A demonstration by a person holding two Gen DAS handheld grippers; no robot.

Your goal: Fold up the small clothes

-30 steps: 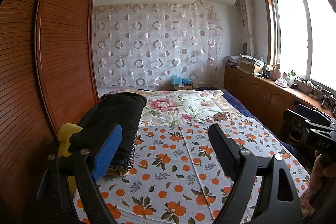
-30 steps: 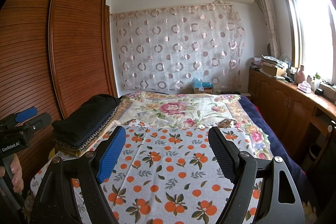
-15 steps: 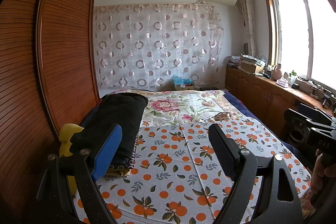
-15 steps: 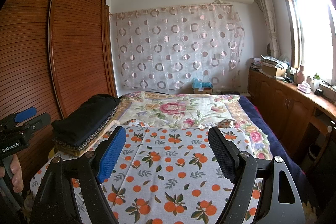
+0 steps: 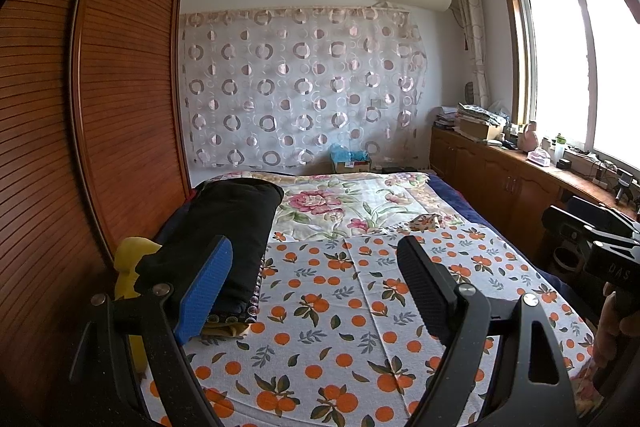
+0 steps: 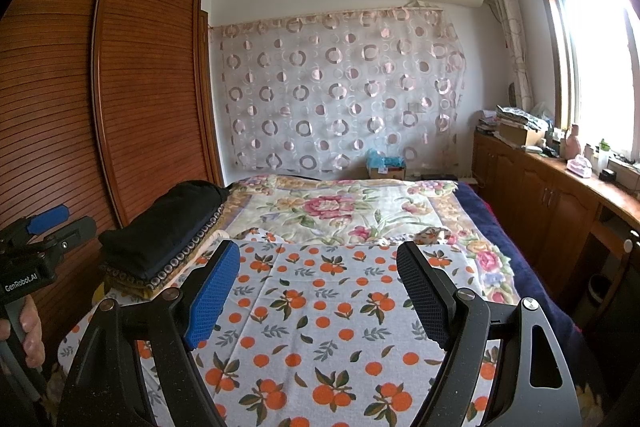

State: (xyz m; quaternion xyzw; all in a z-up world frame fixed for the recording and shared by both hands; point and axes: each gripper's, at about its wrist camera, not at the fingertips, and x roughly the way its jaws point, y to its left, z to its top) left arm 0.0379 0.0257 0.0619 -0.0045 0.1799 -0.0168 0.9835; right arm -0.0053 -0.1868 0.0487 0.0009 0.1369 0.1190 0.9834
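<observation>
Both the left gripper [image 5: 316,291] and right gripper [image 6: 318,291] hover spread wide and empty over the bed [image 6: 400,203], where a small patterned garment [image 6: 434,235] lies crumpled past the orange-print cloth [image 6: 320,307], long axis unclear.

Cloth [image 5: 332,311] on bed's near end: white w/ orange fruit & green-grey leaves. Quilt [image 5: 344,203] at far end: cream w/ pink flowers, green stems. Folded pile [image 5: 236,227] along bed's left edge: black on top, yellow [image 5: 130,263] underneath. Curtain [image 6: 340,91]: sheer pinkish w/ brown rings. Wardrobe [image 5: 120,107]: red-brown slats. Tongs: one blue pad [image 6: 214,297], one black [image 6: 420,291].
</observation>
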